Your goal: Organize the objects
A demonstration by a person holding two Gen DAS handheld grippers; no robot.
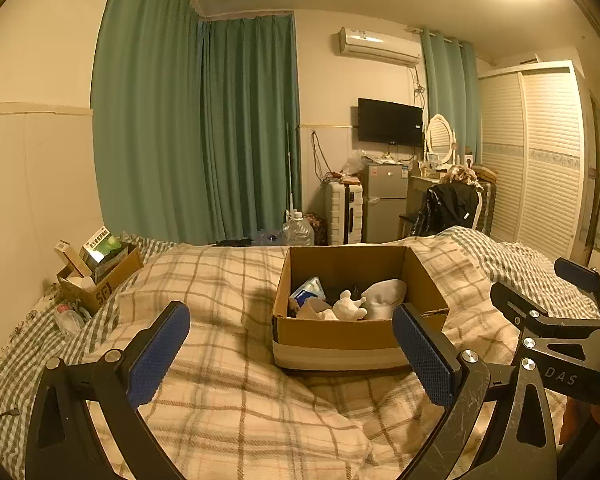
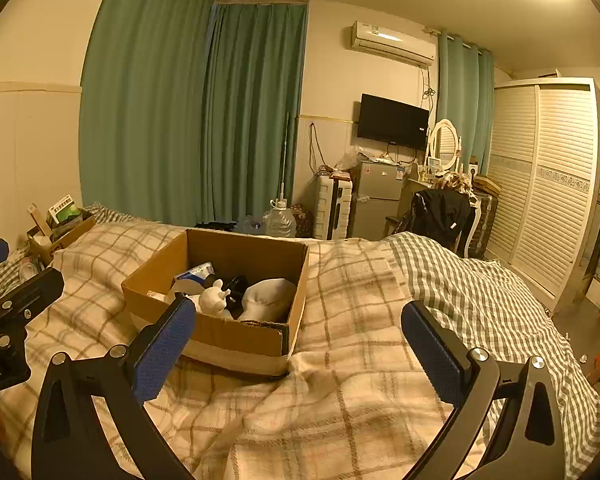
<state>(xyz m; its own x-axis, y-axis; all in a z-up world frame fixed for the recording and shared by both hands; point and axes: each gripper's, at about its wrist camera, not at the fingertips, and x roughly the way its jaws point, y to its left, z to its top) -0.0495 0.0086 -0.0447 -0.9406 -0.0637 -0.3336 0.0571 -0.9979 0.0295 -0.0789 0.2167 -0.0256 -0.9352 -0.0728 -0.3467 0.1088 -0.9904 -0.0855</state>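
- The left gripper hung over the bed, jaws wide apart with nothing between them.
- The right gripper hung beside it, jaws likewise wide apart and empty.
- A plaid blanket covered the bed, rumpled, with a green checked sheet showing at the far right side.
- An open box sat on the blanket ahead of both grippers; it held a white toy, a grey cloth and a blue-and-white pack.
- A smaller box of cartons stood at the bed's left edge against the wall.
- Green curtains hung behind the bed.
- Across the room were a TV, an air conditioner, a fridge, a mirror and a white slatted wardrobe.
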